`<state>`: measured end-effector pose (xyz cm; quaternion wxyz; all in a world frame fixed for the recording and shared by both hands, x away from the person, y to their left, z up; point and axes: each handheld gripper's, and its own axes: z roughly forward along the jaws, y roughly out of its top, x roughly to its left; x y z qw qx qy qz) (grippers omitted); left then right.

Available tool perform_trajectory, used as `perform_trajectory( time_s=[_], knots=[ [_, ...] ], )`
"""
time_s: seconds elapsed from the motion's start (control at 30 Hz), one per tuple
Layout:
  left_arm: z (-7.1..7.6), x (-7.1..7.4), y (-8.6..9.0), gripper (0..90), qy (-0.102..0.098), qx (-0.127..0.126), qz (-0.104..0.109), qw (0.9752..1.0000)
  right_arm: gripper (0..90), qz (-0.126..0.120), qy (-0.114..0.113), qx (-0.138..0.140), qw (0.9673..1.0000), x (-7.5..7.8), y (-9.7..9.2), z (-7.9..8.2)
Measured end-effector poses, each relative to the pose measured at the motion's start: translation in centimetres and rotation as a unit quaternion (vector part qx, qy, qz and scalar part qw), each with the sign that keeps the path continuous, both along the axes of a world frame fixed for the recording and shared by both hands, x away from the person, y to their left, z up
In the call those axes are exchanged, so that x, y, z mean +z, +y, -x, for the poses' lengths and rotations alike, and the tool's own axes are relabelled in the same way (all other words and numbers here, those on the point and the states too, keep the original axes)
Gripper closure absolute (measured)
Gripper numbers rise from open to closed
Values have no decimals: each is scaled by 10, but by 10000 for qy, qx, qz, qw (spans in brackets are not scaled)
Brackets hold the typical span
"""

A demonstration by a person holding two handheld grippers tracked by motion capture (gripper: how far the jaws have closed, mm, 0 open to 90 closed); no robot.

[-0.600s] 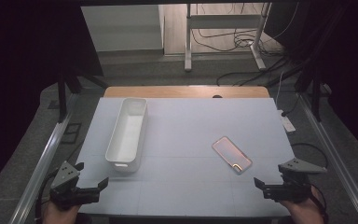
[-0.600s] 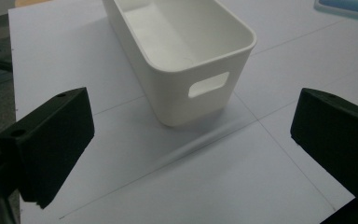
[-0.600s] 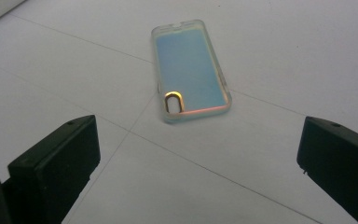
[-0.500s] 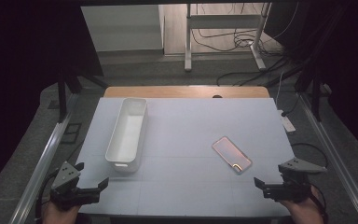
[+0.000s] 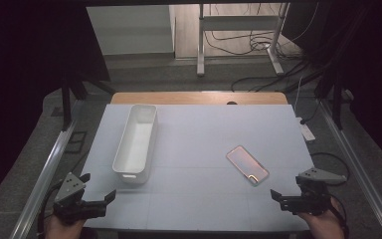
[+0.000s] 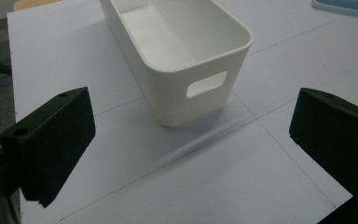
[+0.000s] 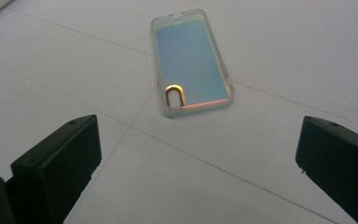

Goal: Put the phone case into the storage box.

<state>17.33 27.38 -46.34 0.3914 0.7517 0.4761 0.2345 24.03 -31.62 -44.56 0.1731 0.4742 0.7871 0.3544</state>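
Both grippers wait at the near edge of the pale worktop (image 5: 204,134), jaws spread wide and holding nothing: the left gripper (image 5: 102,196) at the near left corner, the right gripper (image 5: 278,197) at the near right, each in a person's hand. Just beyond the right gripper lies an iridescent phone case (image 5: 247,165), flat on the worktop and angled, its gold-ringed camera cut-out (image 7: 173,96) turned toward the jaws in the right gripper view. Ahead of the left gripper stands a long white bin (image 5: 136,142), empty, its handle slot (image 6: 206,84) facing the jaws in the left gripper view. Nothing is yet touched; this looks like the opening reach, with the case likely bound for the bin. The next move appears to call for the right gripper to advance and drop low, since so thin a case lying flat offers only its edges to pinch. Farther off, cables (image 5: 258,45) trail across the floor.
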Motion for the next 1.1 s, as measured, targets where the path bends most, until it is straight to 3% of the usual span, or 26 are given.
perform_trajectory(
  time_s=[0.43, 0.6, 1.1],
  knots=[
    [0, 0, 0, 11, -25, -55, -5, 10000, 0, 113, 189, 92, 9997, -1, 3, -4],
    [0, 0, 0, 11, -7, -71, 44, 10000, 0, 92, 74, 84, 9999, -1, 5, -6],
    [-1, 0, 2, 11, 36, -71, 111, 9999, 0, 111, 61, 208, 9997, 1, 13, -15]
  ],
)
